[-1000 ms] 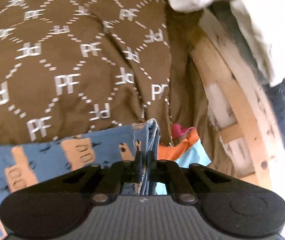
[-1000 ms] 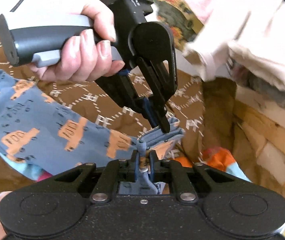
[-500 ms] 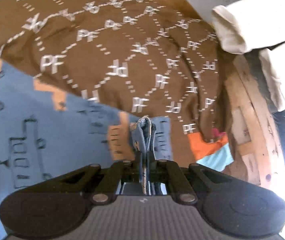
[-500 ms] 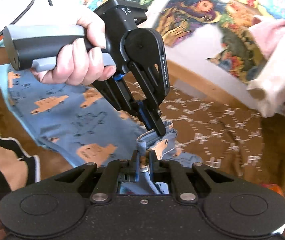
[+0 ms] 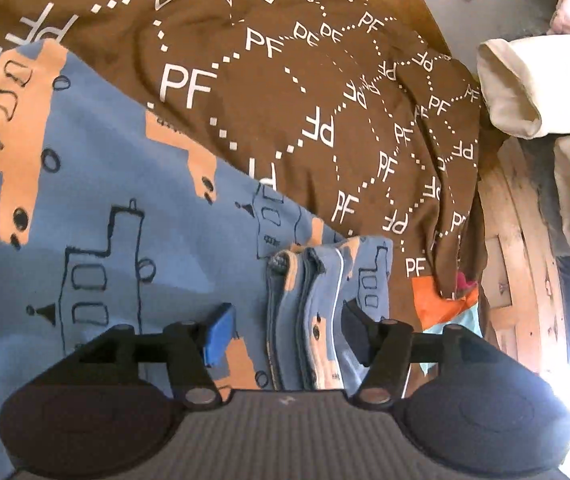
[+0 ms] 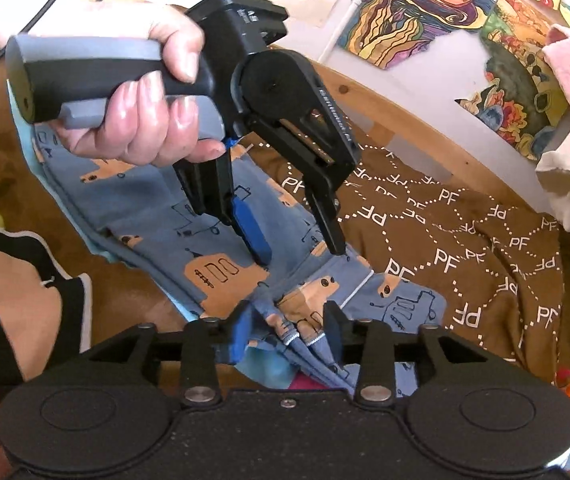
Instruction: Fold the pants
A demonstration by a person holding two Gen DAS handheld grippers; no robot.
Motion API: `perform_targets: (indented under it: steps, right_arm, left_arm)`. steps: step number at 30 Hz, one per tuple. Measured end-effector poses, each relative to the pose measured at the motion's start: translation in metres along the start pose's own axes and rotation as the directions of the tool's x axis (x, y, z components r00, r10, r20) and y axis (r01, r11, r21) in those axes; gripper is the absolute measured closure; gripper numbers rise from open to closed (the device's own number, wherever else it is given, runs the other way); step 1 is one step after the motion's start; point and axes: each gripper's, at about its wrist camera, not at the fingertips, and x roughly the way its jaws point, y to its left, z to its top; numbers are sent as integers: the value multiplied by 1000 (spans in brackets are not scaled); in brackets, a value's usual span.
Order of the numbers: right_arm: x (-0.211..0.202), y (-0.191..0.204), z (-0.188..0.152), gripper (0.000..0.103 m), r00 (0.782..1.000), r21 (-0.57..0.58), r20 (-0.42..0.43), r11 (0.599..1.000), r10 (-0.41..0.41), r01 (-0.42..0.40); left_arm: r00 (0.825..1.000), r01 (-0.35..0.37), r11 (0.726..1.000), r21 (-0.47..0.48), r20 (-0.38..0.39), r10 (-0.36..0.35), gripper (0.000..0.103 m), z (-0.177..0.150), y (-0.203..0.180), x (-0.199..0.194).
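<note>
Left gripper (image 5: pixel 287 330): jaws are held wide apart, nothing clamped; a bunched hem of the pants (image 5: pixel 85 208) lies loose between the fingers.
Right gripper (image 6: pixel 287 330): jaws are spread open as well, with gathered hem folds seen between them, apparently unpinched, though contact with the pads cannot be ruled out.
Pants: blue fabric with orange vehicle prints is spread flat ahead of and to the left of both sets of jaws, on a brown bedspread (image 5: pixel 285 92) patterned with "PF".
Person's hand (image 6: pixel 141 120): the left gripper's handle is gripped, its fingers angled down over the cloth just ahead of the right jaws.
Background: a cream garment (image 5: pixel 525 92) is draped to the right, beyond the jaws.
</note>
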Motion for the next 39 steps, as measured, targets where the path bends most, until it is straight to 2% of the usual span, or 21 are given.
perform_targets:
  steps: [3, 5, 9, 11, 15, 16, 17, 20, 23, 30, 39]
  right_arm:
    - [7, -1, 1, 65, 1000, 7, -3, 1000, 7, -7]
    - [8, -5, 2, 87, 1000, 35, -10, 999, 16, -16]
    - [-1, -14, 3, 90, 1000, 104, 16, 994, 14, -16]
    - [-5, -17, 5, 90, 999, 123, 36, 992, 24, -29]
    - [-10, -16, 5, 90, 997, 138, 48, 988, 63, -69]
    - [-10, -15, 5, 90, 997, 133, 43, 988, 68, -73]
    - [-9, -14, 4, 90, 997, 129, 40, 989, 71, -76]
    - [-8, -14, 4, 90, 996, 138, 30, 987, 78, -82]
    - [-6, -15, 3, 90, 996, 148, 23, 985, 83, -86]
    - [-7, -15, 4, 90, 996, 148, 28, 985, 80, -83]
    - [-13, -11, 27, 90, 991, 179, 74, 976, 112, -124]
  left_arm:
    - [1000, 2, 1000, -12, 1, -2, 39, 3, -1, 3]
    - [1000, -3, 1000, -11, -3, 3, 39, 2, -2, 4]
    - [1000, -4, 1000, -13, -12, 3, 36, -2, -2, 4]
    - [1000, 3, 1000, -17, -18, -3, 32, -4, -3, 5]
    - [1000, 18, 999, -40, -17, -19, 31, -5, -4, 6]
    - [1000, 16, 999, -41, -10, -17, 36, -5, -4, 7]
    - [1000, 11, 999, -36, -2, -11, 53, -5, -4, 7]
    - [1000, -22, 1000, -12, -6, 22, 83, -7, -6, 9]
    - [1000, -23, 1000, -12, 15, 23, 92, -9, -6, 7]
    - [997, -54, 994, 97, 68, 47, 95, -13, -24, -5]
    - [990, -95, 984, 153, 120, 77, 95, -8, -24, -42]
